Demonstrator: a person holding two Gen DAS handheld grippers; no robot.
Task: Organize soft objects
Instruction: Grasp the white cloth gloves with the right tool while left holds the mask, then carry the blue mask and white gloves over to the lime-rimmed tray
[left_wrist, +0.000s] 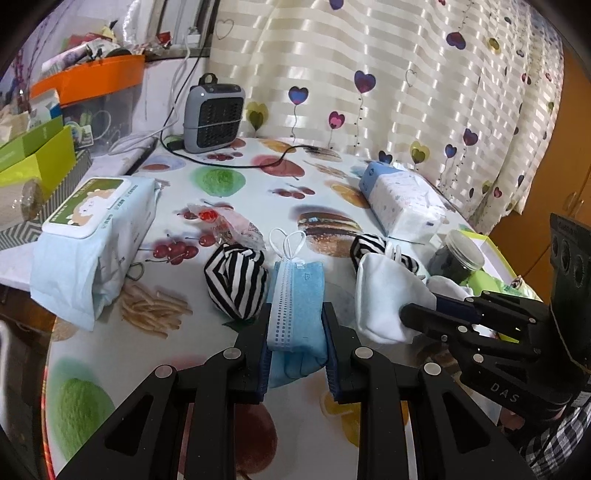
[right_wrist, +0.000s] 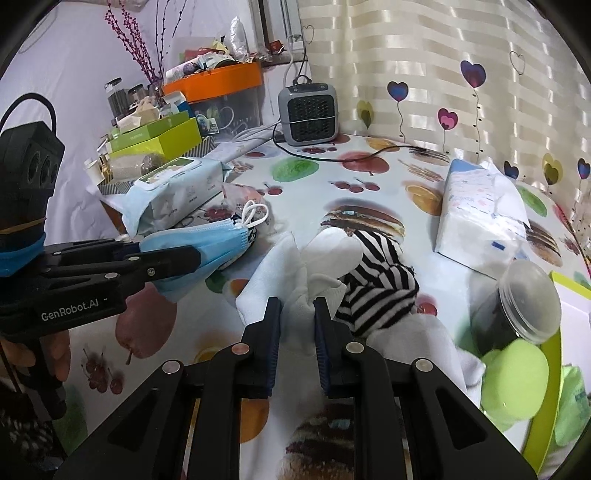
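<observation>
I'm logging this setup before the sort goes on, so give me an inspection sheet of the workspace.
Surface: table under a food-print cloth.
Job's things: blue face mask in the left gripper; white sock in the right gripper; striped sock ball beside the mask; striped cloth under the white sock.
Clutter: wet-wipes pack, tissue pack, lidded jar, 3M packet.
Grippers: left gripper shut on the mask; right gripper shut on the sock.
Cables: black cord running from the small heater.
Surroundings: heart-print curtain; orange bin on crowded shelves.
</observation>
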